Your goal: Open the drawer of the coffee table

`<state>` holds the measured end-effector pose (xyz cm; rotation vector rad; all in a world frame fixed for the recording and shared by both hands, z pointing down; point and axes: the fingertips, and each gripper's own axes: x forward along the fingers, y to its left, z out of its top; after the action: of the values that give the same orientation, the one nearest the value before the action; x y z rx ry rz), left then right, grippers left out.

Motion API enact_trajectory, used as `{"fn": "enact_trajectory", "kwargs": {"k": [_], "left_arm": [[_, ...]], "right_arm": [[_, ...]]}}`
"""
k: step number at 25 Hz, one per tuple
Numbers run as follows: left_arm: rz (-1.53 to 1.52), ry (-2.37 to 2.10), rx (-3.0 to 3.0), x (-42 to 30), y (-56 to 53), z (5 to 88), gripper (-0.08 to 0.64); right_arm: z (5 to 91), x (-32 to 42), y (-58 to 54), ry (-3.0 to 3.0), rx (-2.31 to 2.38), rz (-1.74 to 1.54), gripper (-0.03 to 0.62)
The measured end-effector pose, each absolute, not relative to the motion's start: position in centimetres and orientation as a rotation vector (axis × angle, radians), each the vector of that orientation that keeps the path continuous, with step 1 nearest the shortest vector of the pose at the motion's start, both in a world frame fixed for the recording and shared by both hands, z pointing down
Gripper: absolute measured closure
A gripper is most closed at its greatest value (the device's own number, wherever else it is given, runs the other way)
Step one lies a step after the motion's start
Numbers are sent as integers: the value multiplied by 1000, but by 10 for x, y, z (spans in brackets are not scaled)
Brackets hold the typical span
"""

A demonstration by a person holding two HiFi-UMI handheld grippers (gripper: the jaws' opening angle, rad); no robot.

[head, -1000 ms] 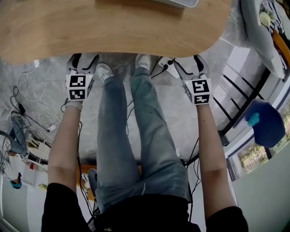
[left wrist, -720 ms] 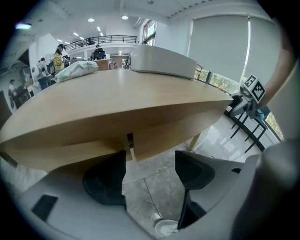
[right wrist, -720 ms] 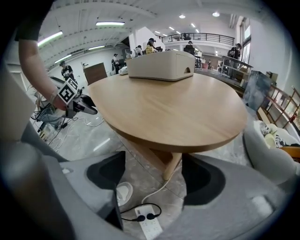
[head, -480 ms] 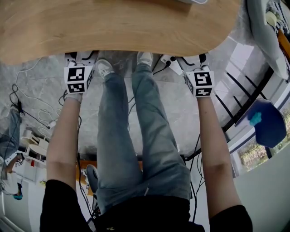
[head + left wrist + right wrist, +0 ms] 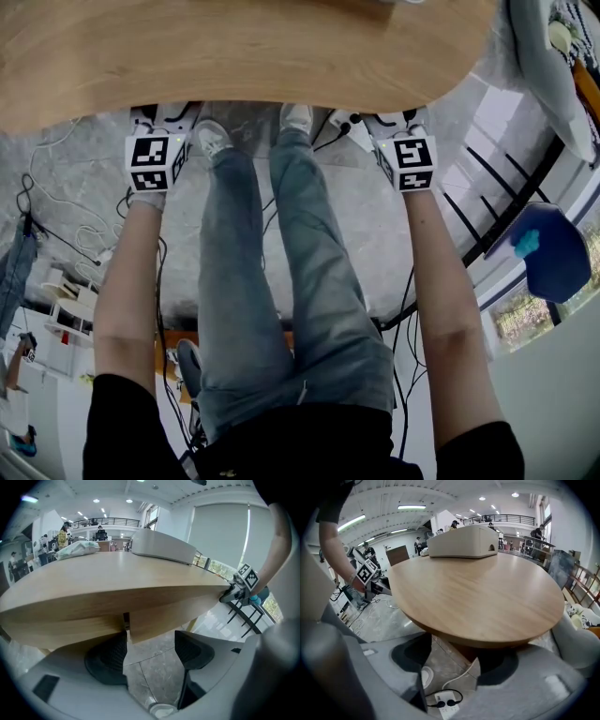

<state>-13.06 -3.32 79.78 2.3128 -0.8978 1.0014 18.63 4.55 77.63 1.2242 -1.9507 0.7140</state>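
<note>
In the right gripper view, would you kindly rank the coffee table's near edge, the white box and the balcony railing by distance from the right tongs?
1. Coffee table's near edge, just above the right tongs, whose jaws have just been closing, nothing between them.
2. White box, on the tabletop's far side.
3. Balcony railing, far background.

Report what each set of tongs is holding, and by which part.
Nothing is held. The left tongs, just opened, and the right tongs, just closing a little, both gape empty just short of the edge of the table.
</note>
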Motion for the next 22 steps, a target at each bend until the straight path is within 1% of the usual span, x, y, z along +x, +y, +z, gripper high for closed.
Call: {"fn": "enact_trajectory", "kwargs": {"k": [2, 5, 12, 17, 22], "left_arm": [[1008, -870, 2334, -126, -30, 796, 233], [1004, -870, 2328, -126, -29, 796, 233], [971, -856, 2306, -125, -27, 797, 233], [997, -842, 2292, -132, -14, 796, 249], [1011, -839, 2273, -137, 5, 797, 249]], "right_arm": [[776, 189, 46, -1954, 1211, 690, 336], [775, 189, 48, -1967, 1185, 664, 356], [776, 191, 52, -1990, 1142, 635, 376], [775, 183, 64, -2005, 1058, 588, 402], [775, 178, 84, -2006, 1032, 593, 407]]}}
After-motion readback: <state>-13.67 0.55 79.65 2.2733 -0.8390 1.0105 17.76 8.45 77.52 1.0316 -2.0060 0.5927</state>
